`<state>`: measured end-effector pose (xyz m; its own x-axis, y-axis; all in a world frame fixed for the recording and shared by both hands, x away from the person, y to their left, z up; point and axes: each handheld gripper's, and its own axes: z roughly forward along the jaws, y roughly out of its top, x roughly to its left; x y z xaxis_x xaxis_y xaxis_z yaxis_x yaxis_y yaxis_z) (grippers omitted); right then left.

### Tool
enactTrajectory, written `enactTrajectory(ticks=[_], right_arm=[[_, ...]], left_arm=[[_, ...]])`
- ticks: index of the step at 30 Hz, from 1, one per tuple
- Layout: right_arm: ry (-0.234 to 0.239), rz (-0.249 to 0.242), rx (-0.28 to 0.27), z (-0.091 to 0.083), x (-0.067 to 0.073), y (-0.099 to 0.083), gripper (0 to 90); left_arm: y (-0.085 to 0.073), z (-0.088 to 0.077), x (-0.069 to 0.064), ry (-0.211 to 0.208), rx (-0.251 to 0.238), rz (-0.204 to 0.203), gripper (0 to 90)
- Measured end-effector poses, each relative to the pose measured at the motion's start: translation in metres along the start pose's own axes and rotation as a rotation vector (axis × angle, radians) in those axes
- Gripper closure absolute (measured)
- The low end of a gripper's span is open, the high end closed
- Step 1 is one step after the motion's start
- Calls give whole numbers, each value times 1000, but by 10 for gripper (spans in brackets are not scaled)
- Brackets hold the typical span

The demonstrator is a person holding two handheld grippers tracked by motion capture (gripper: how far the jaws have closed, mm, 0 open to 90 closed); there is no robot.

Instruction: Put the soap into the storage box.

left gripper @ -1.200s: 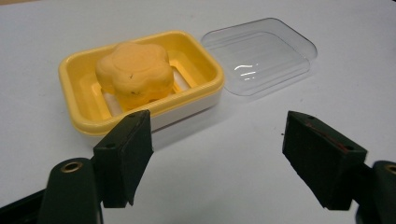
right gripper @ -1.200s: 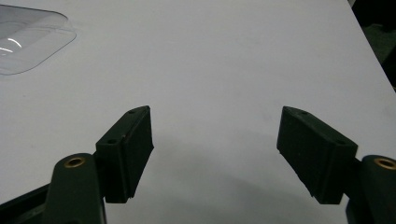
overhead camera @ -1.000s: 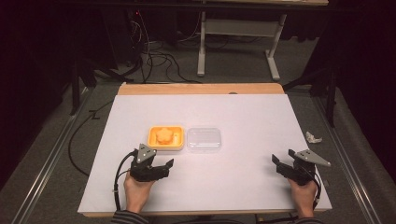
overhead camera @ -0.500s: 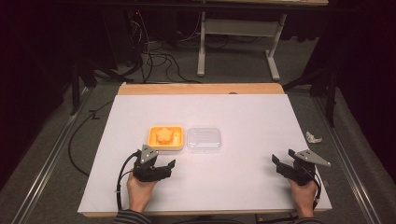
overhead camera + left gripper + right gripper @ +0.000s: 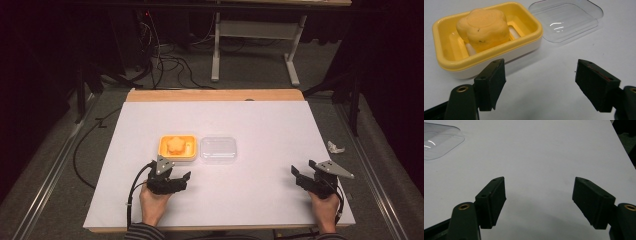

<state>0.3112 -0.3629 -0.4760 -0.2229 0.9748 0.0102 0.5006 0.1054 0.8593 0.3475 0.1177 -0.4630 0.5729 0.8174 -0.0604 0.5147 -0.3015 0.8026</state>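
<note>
The clear plastic lid (image 5: 218, 149) lies off the yellow soap dish (image 5: 177, 147), right of it; both the left gripper (image 5: 175, 178) and right gripper (image 5: 302, 175) are near, jaws apart, empty, so closing it is left.

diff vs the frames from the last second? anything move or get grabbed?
Little. The left gripper crept slightly toward the person, off the yellow soap dish, jaws open and empty. Nothing was grabbed or released. The right gripper, also open and empty, the soap in the dish and the clear lid beside it stayed put.
</note>
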Motion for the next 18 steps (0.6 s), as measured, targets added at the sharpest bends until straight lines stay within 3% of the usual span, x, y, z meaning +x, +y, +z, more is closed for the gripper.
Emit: enactTrajectory(ticks=[18], right_arm=[[1, -2, 1, 0, 0, 0, 271]], left_arm=[[-2, 17, -4, 4, 12, 27, 248]])
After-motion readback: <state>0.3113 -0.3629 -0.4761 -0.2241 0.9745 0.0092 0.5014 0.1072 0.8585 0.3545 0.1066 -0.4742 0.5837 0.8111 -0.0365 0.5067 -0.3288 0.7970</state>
